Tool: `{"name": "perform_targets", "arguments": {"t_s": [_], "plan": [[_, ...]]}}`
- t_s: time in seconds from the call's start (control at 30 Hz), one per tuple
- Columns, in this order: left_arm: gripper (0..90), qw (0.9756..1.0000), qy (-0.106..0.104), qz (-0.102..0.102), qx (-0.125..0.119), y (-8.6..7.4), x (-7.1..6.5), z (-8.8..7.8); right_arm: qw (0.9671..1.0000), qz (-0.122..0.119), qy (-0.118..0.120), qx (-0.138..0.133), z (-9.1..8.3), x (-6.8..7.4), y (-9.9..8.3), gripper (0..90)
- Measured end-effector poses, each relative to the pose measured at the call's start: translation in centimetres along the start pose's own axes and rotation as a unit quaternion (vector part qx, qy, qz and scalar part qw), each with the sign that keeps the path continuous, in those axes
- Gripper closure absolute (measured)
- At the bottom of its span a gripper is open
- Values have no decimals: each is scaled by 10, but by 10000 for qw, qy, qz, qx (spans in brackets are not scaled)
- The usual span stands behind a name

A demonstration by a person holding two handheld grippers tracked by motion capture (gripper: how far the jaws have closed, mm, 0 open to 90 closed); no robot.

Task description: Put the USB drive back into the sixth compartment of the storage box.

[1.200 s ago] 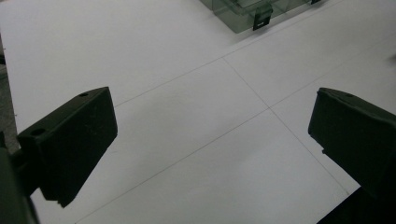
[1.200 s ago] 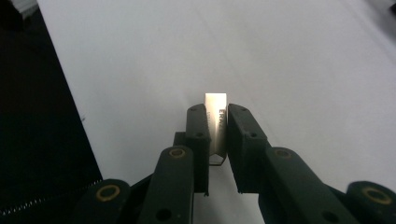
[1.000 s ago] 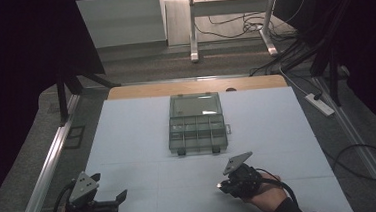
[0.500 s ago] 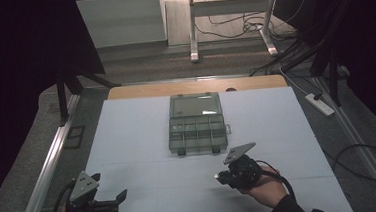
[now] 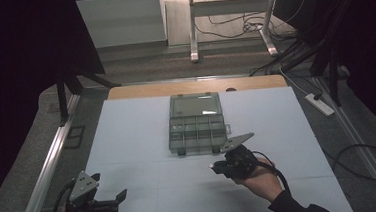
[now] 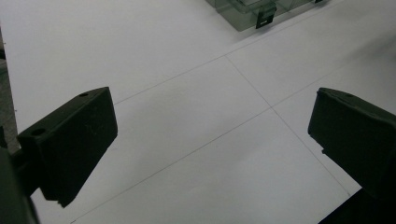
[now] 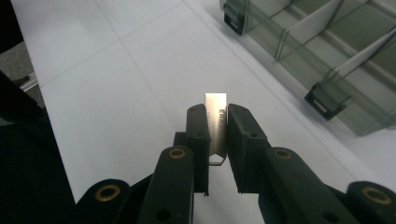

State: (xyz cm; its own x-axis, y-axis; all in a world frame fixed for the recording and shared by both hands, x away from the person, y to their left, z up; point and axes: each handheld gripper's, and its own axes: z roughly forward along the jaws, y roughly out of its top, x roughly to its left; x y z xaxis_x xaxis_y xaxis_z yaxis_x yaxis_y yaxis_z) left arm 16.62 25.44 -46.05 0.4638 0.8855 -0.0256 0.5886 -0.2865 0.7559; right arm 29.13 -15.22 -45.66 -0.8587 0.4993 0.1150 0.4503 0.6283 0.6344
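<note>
both grippers black, boxy bodies. left gripper [image 5: 113,200]: blocky matte pads, small round holes near their tops, grey three-cornered plate above. right gripper [image 7: 217,128]: slim dark pads on linked arms with brass-ringed pivot holes; grey plate, black cable looping back. dark sleeve on right forearm.

White mat [image 5: 128,135]: open to left and right of the box [image 5: 196,123], which stands at mid-table toward the far side and is the one obstacle on the surface. Its lid lies back toward the far edge; the dividers [image 7: 303,28] stand upright, and two latches [image 7: 324,100] jut from the near wall. Near half of the mat: free between the left gripper [image 5: 95,202] at the near left corner and the right gripper [image 5: 225,164], just near of the box. Power strip [image 5: 319,104] lies off the mat, far right.
</note>
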Motion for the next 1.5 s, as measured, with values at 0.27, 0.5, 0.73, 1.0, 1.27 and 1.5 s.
{"name": "perform_targets", "arguments": {"t_s": [0.27, 0.5, 0.73, 1.0, 1.27, 1.5], "plan": [[16, 10000, -20, -38, -17, 0, 1, 0, 9999, -56, -32, -94, 7, -2, 13, 790], [16, 10000, -27, -45, -24, 0, 1, 0, 9998, -88, -124, -131, 15, -3, 24, 790], [16, 10000, -32, -41, -25, 0, 1, 0, 9995, -82, -190, -225, 22, -8, 34, 789], [16, 10000, -33, -32, -23, 0, 1, 0, 9991, -68, -272, -311, 32, -15, 43, 790], [16, 10000, -44, -46, -30, -1, 2, -1, 9987, 22, -325, -402, 40, -24, 54, 790], [16, 10000, -39, -63, -26, 0, 2, 0, 9984, 85, -351, -425, 48, -31, 60, 789]]}}
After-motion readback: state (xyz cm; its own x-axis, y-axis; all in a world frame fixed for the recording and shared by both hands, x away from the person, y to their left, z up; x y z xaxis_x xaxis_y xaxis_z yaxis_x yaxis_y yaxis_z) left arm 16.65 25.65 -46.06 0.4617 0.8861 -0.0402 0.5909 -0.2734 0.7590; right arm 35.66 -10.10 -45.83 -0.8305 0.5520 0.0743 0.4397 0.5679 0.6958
